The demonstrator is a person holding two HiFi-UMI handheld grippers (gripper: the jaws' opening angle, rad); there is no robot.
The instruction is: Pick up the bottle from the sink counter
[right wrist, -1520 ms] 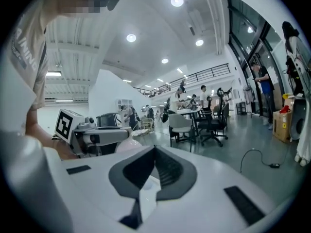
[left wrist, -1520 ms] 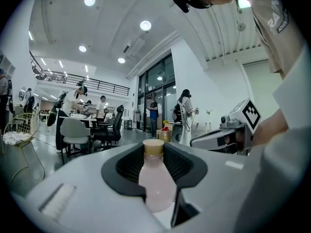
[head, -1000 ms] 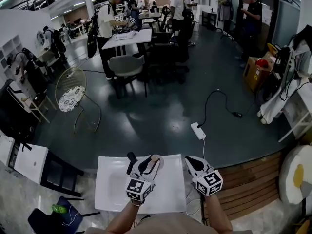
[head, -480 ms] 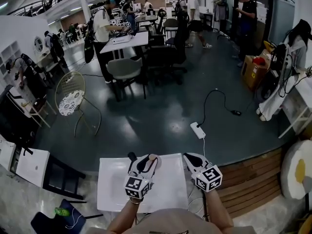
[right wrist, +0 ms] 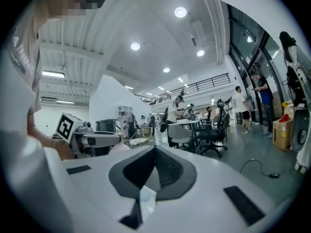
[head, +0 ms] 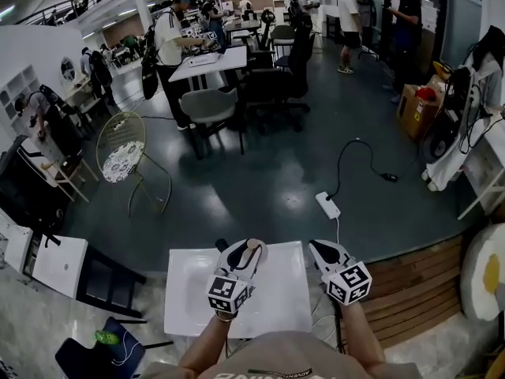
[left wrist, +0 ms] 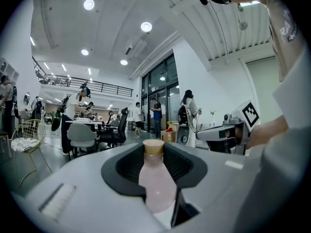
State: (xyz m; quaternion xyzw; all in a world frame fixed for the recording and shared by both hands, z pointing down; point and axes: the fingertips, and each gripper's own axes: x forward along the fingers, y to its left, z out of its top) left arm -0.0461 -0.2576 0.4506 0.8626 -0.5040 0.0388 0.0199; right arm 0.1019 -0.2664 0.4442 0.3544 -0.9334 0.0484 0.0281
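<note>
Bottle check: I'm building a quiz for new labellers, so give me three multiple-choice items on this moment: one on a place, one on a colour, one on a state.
1. Where is the bottle?
A. On the floor
B. Between the left claw's jaws
C. On a chair

2. What colour is its cap?
A. Blue
B. Black
C. Tan

3. How is the right claw?
A. Shut and empty
B. Closed on the bottle
C. Wide open

Answers:
1 B: the left gripper view shows the jaws pressing on the bottle's pale pink body.
2 C: the cap shows tan above that body.
3 A: in the right gripper view the jaws meet with nothing between them.
</note>
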